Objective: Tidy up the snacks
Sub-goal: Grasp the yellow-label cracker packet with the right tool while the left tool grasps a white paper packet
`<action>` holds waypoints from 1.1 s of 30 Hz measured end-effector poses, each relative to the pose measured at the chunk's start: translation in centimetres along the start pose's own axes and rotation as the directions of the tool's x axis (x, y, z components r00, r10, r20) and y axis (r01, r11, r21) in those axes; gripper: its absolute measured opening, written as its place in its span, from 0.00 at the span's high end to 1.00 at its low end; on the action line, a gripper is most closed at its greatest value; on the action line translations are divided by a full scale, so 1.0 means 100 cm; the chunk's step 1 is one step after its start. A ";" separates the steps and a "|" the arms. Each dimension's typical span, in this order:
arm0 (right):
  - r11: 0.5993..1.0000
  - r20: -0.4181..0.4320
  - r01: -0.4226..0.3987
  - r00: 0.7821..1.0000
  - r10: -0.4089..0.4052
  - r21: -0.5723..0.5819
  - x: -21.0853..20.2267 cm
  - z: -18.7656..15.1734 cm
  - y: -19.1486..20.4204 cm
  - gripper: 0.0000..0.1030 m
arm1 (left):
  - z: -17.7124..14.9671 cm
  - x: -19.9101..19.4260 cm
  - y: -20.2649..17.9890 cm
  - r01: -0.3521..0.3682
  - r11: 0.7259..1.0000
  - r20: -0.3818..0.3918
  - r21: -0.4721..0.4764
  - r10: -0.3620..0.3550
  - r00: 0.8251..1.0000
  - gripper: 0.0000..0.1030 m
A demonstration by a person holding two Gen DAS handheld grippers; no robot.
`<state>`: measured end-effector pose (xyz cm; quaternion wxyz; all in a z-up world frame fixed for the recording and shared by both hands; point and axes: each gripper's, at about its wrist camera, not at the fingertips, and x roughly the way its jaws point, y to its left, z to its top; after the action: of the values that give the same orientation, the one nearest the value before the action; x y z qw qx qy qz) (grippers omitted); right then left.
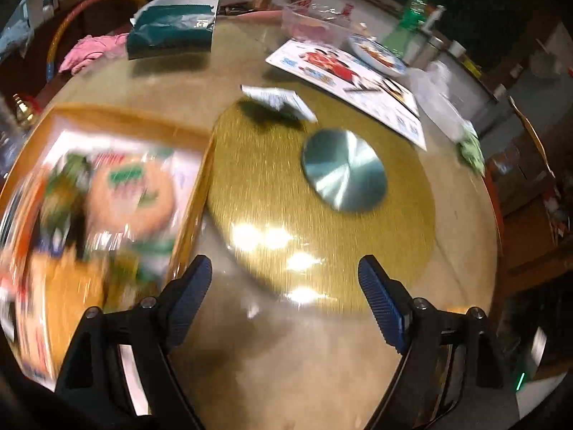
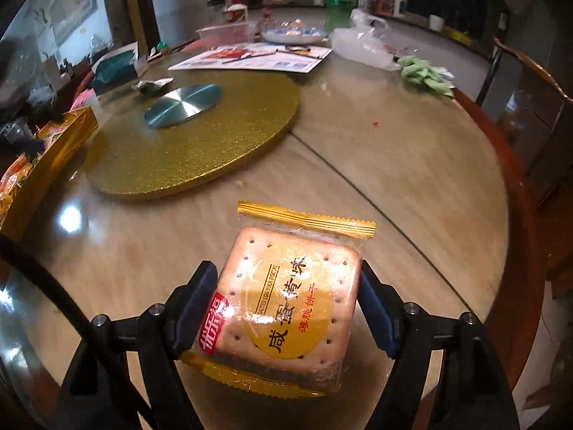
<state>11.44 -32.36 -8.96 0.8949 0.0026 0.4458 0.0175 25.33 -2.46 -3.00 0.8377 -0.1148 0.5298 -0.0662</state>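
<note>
A clear packet holding a square salted egg yolk biscuit [image 2: 290, 297], with gold crimped ends, sits between the blue pads of my right gripper [image 2: 286, 268], which is shut on its two sides just above the glass table top [image 2: 394, 165]. My left gripper [image 1: 284, 265] is open with nothing between its fingers, hanging over the table beside a gold box [image 1: 193, 193]. The box holds several blurred snack packets [image 1: 132, 193], and it also appears at the left edge of the right wrist view, gold box [image 2: 61, 136].
A gold glitter turntable [image 2: 200, 143] with a silver disc [image 2: 182, 105] fills the table's middle; a small white wrapper [image 1: 279, 102] lies at its far rim. Behind are a teal bag [image 1: 172, 32], a printed sheet [image 1: 343, 71], a plate [image 1: 376, 53] and a green cloth [image 2: 424, 73]. A wooden chair [image 2: 530, 89] stands to the right.
</note>
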 end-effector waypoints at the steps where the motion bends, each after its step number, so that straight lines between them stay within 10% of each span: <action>1: 1.000 0.005 0.012 1.000 -0.012 0.004 0.000 0.001 0.002 0.26 | 0.015 0.008 0.000 -0.015 1.000 -0.005 -0.019 0.015 1.000 0.18; 13: 1.000 0.012 0.004 1.000 -0.004 -0.008 0.008 0.009 0.004 0.26 | 0.125 0.067 0.014 -0.108 0.971 -0.004 -0.212 0.110 0.994 0.22; 20: 1.000 0.012 0.003 1.000 -0.003 -0.008 0.008 0.010 0.004 0.26 | 0.145 0.116 0.016 -0.132 0.948 -0.075 -0.291 0.114 0.991 0.55; 24: 1.000 0.012 0.003 1.000 -0.003 -0.007 0.008 0.010 0.004 0.26 | 0.140 0.114 0.007 -0.188 0.956 -0.053 -0.224 0.180 0.982 0.81; 33: 1.000 0.011 0.006 1.000 -0.006 -0.008 0.008 0.010 0.004 0.25 | 0.041 0.080 -0.034 -0.210 0.972 -0.087 0.103 0.219 0.972 0.84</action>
<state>12.72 -31.88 -8.99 0.8975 -0.0020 0.4406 0.0166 32.45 -7.11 -7.38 0.8175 -0.0142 0.5758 -0.0057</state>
